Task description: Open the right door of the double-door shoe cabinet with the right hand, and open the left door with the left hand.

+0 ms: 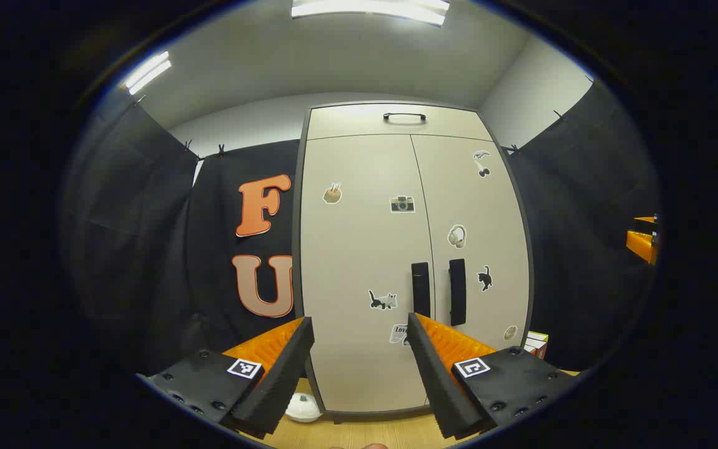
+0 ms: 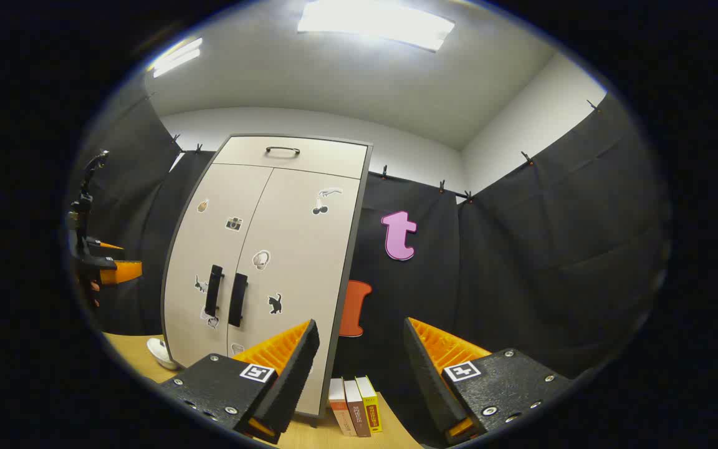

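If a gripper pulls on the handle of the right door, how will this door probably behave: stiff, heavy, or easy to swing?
The right door looks like a flat rigid panel, so it should swing as one piece without bending. Its right handle is a vertical bar beside the centre seam, far from the outer edge, so a light pull probably suffices. The tall shoe cabinet might rock if tugged hard.

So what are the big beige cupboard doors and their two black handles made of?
The beige cabinet doors look like smooth, matte coated board, probably laminate: flat, even colour, no grain, stickers lying flat on them. The two black upright handles look like plastic or painted metal; they are dark and dull, too small to tell which. The dark grey frame around the doors looks like the same kind of board.
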A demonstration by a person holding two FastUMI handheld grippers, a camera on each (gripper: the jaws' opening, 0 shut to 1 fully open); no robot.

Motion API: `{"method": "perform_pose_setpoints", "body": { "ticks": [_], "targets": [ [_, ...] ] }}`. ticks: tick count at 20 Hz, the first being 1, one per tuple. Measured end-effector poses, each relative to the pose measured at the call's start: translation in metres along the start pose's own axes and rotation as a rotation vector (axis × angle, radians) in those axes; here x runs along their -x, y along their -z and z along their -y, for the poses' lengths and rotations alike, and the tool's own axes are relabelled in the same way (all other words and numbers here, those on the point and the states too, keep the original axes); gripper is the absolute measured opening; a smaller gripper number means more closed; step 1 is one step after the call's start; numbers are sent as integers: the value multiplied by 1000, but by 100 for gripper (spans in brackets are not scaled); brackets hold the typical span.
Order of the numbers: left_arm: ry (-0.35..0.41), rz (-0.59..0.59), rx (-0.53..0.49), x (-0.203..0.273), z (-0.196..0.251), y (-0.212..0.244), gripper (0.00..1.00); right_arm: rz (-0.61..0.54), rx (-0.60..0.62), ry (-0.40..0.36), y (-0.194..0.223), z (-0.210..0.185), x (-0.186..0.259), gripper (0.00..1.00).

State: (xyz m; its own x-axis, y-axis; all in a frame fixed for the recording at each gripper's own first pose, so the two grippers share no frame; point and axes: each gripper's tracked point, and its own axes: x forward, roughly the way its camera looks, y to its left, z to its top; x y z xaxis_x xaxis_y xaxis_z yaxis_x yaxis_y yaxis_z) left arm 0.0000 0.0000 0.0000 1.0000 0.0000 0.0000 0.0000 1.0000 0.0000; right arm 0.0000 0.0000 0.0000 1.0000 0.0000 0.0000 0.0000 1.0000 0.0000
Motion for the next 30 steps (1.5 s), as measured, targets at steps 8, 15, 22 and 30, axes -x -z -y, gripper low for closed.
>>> {"method": "perform_pose_setpoints", "body": {
  "ticks": [8,15,22,30],
  "targets": [
    [-35,19,-17,6,-23,-6,97,10,13,-18,-4,-23,-11,85],
    [-47,-11,12,4,-38,0,96,-8,23,-53,-4,-41,-16,88],
    [-23,-10,49,9,-34,3,97,9,-11,-72,-9,-48,-15,94],
    [13,-65,104,4,-22,24,96,-35,-35,-140,15,-83,-26,94]
  ]
}}
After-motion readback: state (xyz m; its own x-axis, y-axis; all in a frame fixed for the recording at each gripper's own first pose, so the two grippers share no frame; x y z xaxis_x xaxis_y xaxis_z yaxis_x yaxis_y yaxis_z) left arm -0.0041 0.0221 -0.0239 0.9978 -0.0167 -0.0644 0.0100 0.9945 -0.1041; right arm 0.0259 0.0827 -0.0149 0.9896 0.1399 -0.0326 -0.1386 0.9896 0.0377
